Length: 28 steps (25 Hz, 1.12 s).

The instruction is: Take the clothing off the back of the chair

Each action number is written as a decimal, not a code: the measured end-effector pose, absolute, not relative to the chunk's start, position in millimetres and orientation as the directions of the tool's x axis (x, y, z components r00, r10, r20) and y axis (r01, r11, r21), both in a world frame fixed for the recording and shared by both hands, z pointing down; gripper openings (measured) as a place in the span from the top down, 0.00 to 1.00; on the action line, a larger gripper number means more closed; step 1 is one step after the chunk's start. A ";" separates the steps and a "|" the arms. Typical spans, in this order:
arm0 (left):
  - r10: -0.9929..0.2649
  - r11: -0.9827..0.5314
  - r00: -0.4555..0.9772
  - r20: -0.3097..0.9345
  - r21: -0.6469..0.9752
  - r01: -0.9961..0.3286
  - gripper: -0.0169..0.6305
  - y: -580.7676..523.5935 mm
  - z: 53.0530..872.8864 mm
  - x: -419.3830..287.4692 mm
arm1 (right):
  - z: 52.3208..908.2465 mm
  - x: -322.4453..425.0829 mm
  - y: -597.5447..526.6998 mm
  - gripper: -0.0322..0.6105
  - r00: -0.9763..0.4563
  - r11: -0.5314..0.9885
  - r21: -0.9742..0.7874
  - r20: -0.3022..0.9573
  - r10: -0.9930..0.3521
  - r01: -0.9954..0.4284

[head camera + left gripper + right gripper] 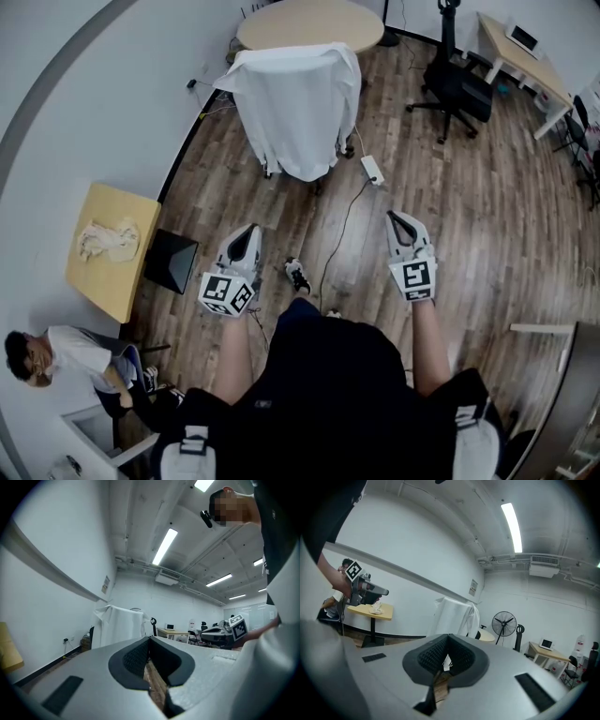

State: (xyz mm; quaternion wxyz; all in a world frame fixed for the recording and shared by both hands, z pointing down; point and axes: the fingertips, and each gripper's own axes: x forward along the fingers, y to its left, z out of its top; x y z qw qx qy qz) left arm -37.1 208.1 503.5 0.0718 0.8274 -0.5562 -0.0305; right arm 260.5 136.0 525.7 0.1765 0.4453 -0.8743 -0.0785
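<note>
Both of my tongs are shut with nothing in them: the left tongs [251, 229] and the right tongs [395, 217] each have their tips pressed together, held out over the wooden floor [469, 216] well short of the chair. The white clothing [298, 103] hangs over the chair's back and covers nearly all of it, so only a castor of the chair [317, 186] peeks out below the hem (I cannot make out the seat or frame at all). The chair stands just beside the near edge of the round desk [309, 23], whose far side is cut off at the top of the head view. A white power strip [372, 170] lies on the floor near the chair. Off to my left a crumpled pale cloth [108, 241] sits toward the wall-side end of a small yellow desk [103, 281]. My own dark torso blocks the floor right under me, and in the left gripper view my sleeve hides the right side.
</note>
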 end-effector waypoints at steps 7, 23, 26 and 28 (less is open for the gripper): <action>-0.931 -0.354 0.364 0.035 0.159 -0.922 0.97 195.6 507.5 -49.0 | 531.8 252.1 120.7 0.96 -0.543 0.597 0.297 0.249 -0.802 -0.746; -0.928 -0.362 0.371 0.026 0.168 -0.917 0.97 131.1 508.2 -74.0 | 531.1 230.6 59.8 0.96 -0.532 0.592 0.321 0.262 -0.806 -0.739; -0.926 -0.367 0.376 0.024 0.169 -0.915 0.97 115.4 507.6 -79.8 | 525.8 225.2 46.4 0.96 -0.535 0.588 0.337 0.244 -0.809 -0.735; -0.925 -0.371 0.380 0.024 0.168 -0.913 0.97 106.3 506.8 -84.1 | 527.6 224.0 39.5 0.96 -0.522 0.582 0.328 0.258 -0.813 -0.744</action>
